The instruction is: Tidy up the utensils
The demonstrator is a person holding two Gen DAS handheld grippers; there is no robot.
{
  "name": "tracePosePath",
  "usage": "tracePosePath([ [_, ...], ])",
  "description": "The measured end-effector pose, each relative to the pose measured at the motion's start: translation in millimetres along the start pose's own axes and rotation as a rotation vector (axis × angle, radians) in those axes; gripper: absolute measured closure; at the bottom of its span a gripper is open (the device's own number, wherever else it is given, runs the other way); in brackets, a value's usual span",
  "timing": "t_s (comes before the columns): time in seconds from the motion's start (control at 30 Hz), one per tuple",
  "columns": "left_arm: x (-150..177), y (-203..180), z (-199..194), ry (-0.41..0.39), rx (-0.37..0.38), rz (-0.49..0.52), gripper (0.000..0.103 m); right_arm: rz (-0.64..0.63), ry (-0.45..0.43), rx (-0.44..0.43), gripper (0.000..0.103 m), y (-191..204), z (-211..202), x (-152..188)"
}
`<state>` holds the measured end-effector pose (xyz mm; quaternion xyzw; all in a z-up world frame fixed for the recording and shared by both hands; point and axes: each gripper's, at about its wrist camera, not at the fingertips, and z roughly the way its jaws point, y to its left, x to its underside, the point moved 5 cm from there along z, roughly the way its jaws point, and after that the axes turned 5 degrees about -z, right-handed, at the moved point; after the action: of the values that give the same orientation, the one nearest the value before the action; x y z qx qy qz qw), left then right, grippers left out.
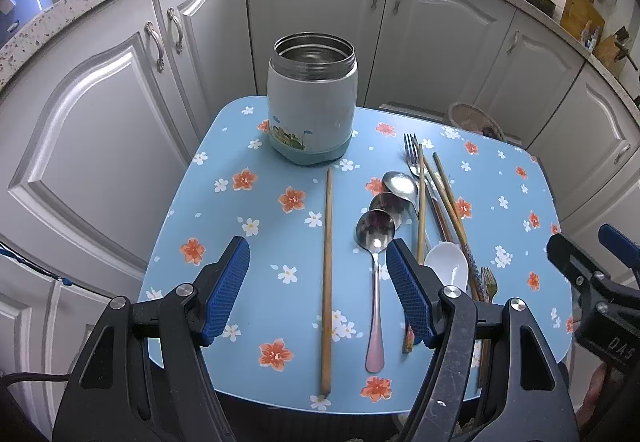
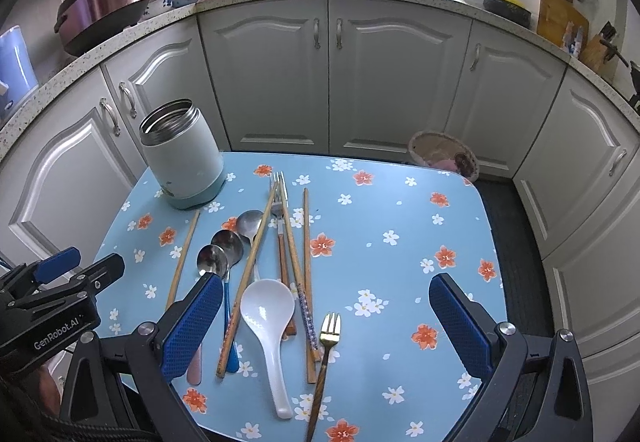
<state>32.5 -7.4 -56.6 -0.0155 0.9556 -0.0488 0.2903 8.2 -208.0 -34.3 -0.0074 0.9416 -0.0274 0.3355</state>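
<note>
So nothing's been picked up yet, as far as I can tell. Both tools hang over the near edge of the blue flowered counter, and neither has anything in it. The left hand-held gripper has its blue pads spread wide, straddling the lone bamboo chopstick that lies off on its own. My guess is that's the first target, since it's separate from the pile and easy to pinch without disturbing anything. The right hand-held gripper is opened even wider, hovering above the messy bunch.

That bunch is the real job: three steel spoons overlapping bowl to bowl, a white plastic soup spoon, a steel fork pointing away, a small gold fork near the front edge, and several chopsticks crossed over and under them. Because they're tangled, pulling one will probably drag its neighbours.

The only container is the pale insulated food jar at the far left of the counter, lid off, standing upright. Its steel inside looks empty from here, so presumably everything is meant to end up standing in it. It sits well apart from the pile, with open counter in between.
</note>
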Motion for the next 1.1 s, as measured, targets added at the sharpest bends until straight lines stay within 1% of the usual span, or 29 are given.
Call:
tracePosePath([
  [0.5, 3, 1, 16, 0.034, 0.005, 0.002, 0.032, -0.023, 0.02, -0.023, 0.001, 2, 9, -5],
  [0.8, 3, 9, 30, 0.06, -0.002, -0.01, 0.032, -0.046, 0.042, -0.012, 0.0, 1, 20, -4],
  [0.97, 1, 12, 31, 0.065, 0.004, -0.024, 0.032, -0.044, 0.047, -0.008, 0.001, 1, 23, -5],
  [1.1, 1, 10, 30, 0.063, 0.006, -0.022, 0.032, -0.043, 0.046, -0.025, 0.0, 2, 24, -4],
])
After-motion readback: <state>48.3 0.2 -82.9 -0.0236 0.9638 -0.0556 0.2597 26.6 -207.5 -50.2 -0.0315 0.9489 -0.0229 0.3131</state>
